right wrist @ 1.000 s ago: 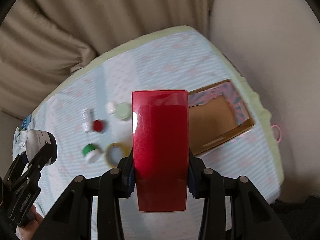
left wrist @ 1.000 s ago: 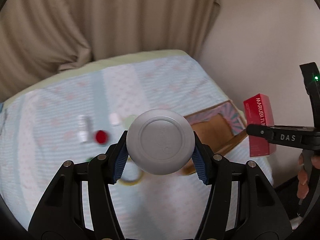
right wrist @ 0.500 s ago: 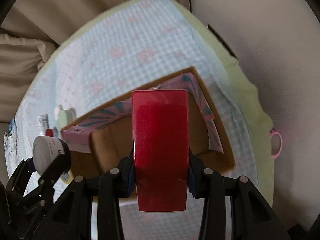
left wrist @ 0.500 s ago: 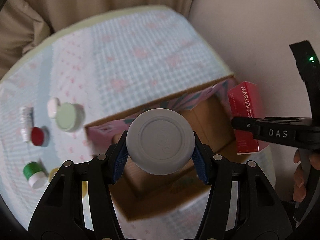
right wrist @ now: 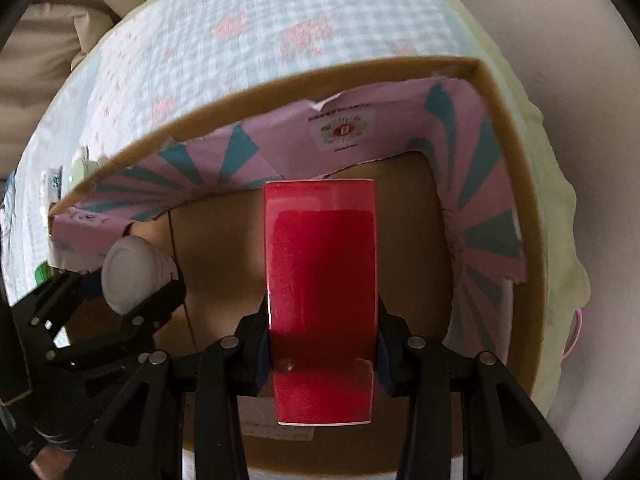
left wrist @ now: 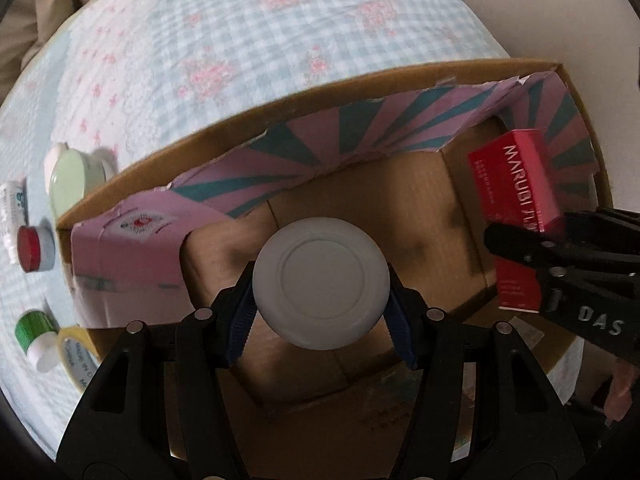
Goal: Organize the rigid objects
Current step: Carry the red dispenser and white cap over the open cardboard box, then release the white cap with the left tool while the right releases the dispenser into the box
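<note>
Fingers (left wrist: 239,322) clamp white jar (left wrist: 321,282); right pair, seemingly, red box (right wrist: 321,300).

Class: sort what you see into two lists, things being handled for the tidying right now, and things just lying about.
In hand: white jar in left claw; red box in right claw; cardboard box.

Lying about: green-lidded tub, red-capped pot, green-capped bottle, tape roll.

The left gripper (left wrist: 321,306) has its jaws clamped on a white round jar (left wrist: 321,284). Just right of it, the right gripper (right wrist: 321,342) grips a red box (right wrist: 321,300).
</note>
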Tool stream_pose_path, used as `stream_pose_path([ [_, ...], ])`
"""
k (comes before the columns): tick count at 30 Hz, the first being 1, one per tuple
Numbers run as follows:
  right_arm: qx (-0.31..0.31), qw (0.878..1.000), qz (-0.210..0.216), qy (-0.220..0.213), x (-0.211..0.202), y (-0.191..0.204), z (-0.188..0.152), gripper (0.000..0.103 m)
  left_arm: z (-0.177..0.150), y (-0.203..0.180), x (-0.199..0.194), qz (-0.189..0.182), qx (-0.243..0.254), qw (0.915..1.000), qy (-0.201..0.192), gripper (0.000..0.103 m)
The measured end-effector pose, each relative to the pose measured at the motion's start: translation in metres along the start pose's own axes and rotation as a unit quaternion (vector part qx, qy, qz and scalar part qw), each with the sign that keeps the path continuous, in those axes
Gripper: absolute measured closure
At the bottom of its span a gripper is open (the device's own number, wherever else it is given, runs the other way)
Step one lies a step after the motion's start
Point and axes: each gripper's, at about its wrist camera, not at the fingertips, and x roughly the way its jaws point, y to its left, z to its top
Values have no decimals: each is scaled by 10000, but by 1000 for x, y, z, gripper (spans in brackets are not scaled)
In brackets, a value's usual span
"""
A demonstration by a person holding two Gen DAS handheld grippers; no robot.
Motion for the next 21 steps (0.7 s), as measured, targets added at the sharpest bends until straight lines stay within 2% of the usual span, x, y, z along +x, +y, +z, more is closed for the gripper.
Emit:
stream_pose_path([
  [2,15,10000,66,24,2,-2,2,65,3,-2,-2,72,6,10000,58,44],
  [3,24,9999,112,24,2,-3,2,64,3,-4,-6,128,25,9999,46,33],
  [4,28,9999,149,22,2,-4,2,58,1,-4,-12,182,64,9998,-21,2],
  [5,60,9998,180,36,0,-6,3,47,1,-4,-16,188,77,9997,-126,0],
  [6,88,9997,245,20,-2,-8,2,20,-2,-3,-22,214,105,9996,-179,0],
  [7,84,9986,518,-57,-7,-9,1,0,-4,-2,-24,248,113,9995,-177,0],
  [10,-17,9985,471,-291,-18,-9,-5,0,-13,3,-29,332,75,9993,-152,0],
  [17,-189,9979,525,-319,-20,-9,-15,0,-25,7,-31,503,17,9987,-76,0],
  [21,-89,9975,624,-304,-21,-13,-13,0,-29,7,-34,500,15,9987,-85,0],
])
